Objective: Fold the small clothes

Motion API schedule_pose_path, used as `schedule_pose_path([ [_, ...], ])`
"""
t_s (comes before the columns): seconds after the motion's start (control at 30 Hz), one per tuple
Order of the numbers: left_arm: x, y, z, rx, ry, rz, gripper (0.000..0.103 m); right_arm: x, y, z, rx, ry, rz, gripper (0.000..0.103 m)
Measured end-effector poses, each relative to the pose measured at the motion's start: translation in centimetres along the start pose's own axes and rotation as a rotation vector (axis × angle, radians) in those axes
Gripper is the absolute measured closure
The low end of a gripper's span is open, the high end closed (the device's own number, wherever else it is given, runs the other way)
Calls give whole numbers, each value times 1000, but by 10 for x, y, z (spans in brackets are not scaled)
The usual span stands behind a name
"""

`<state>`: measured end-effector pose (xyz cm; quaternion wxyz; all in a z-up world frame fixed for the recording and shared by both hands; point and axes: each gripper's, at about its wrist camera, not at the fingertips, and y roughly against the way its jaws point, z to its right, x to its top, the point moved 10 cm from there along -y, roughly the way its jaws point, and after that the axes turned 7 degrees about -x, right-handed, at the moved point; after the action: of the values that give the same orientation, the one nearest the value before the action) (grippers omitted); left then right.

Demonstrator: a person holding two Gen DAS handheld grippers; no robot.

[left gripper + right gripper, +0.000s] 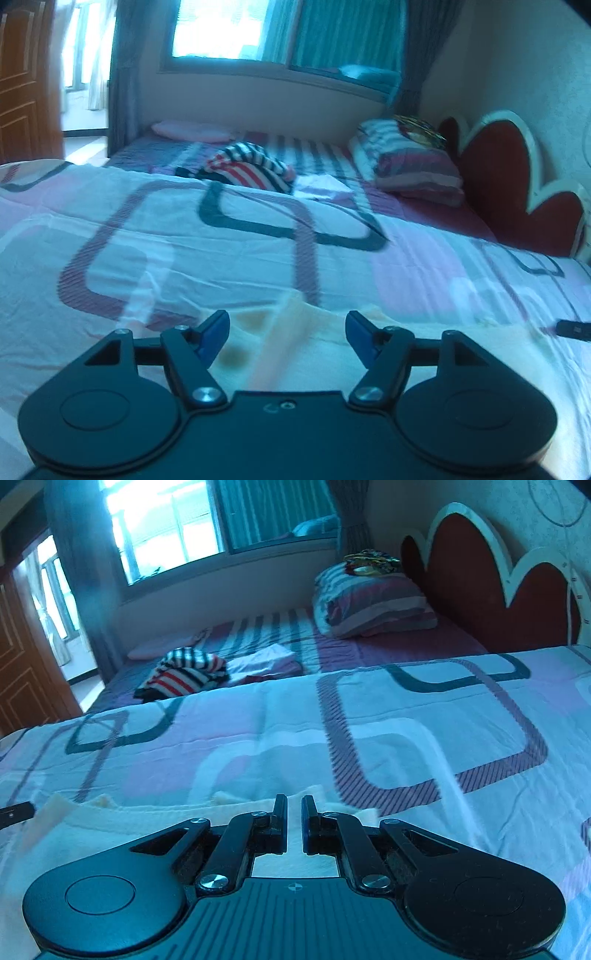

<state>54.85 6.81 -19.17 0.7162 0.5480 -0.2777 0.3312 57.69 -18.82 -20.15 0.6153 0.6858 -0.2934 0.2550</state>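
A small cream garment (295, 332) lies flat on the patterned quilt, just under and ahead of both grippers; it also shows in the right wrist view (147, 823). My left gripper (287, 334) is open, its blue-padded fingers spread over the garment with nothing between them. My right gripper (294, 812) has its fingers nearly together with a narrow gap, low over the garment's edge; no cloth shows between them. A striped red, white and black garment (251, 168) lies bunched further up the bed, seen also in the right wrist view (184, 674).
The quilt (221, 240) covers the near bed. Striped pillows (410, 162) rest against a red heart-shaped headboard (509, 177) on the right. A window with curtains is behind. A wooden door (22, 664) stands left. A small black object (572, 329) lies on the quilt.
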Motion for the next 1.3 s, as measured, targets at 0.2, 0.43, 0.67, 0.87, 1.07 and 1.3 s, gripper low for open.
schedule_pose_path([
  [0.2,-24,-5,47,-86,-24,-80,34,-19,3,-49,80,45,-47,98],
  [0.43,-49,-28,57,-45,-48,-165,33,-49,-7,-77,92,95,-99,98],
  [0.67,-49,-17,37,-10,-51,-159,33,-53,-15,-31,1,59,-96,97],
  [0.87,-50,-3,22,30,-61,-150,33,-54,-7,8,-58,28,-86,97],
  [1.07,-52,23,29,32,-68,-138,33,-54,15,-2,-16,15,-78,97],
  [1.3,-71,28,63,-28,-79,-159,30,-71,42,-76,142,70,-86,73],
])
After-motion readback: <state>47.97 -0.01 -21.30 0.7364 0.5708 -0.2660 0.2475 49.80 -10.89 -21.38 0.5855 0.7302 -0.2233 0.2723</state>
